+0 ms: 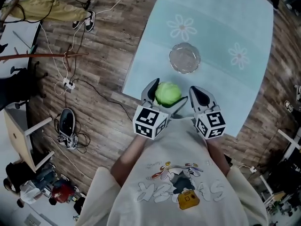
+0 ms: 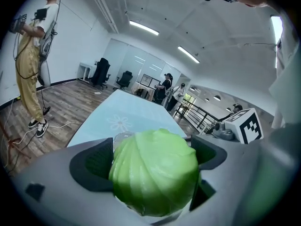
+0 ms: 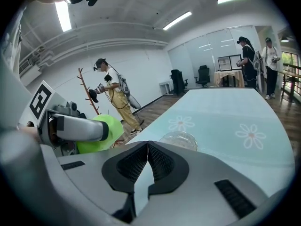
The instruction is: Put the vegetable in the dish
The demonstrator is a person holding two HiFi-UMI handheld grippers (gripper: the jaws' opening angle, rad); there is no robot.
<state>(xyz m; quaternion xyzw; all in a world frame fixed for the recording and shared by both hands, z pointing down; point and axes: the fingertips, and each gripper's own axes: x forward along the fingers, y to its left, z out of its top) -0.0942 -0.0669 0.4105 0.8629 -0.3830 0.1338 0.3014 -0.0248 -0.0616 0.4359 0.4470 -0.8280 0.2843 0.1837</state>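
A round green cabbage [image 1: 167,93] is clamped between the jaws of my left gripper [image 1: 165,97], held over the near edge of the table. In the left gripper view the cabbage [image 2: 155,171] fills the gap between both jaws. The clear glass dish [image 1: 185,58] sits farther out on the pale blue tablecloth [image 1: 221,22]; the same dish [image 3: 178,139] appears just past my right gripper [image 3: 147,149], whose jaws are pressed together with nothing between them. In the head view my right gripper [image 1: 198,98] is beside the left one, to its right.
The tablecloth carries white flower prints [image 1: 181,27]. Cables and a power strip [image 1: 68,84] lie on the wooden floor left of the table. A person in yellow trousers [image 2: 29,69] stands at the left, and other people [image 3: 249,60] stand beyond the table's far end.
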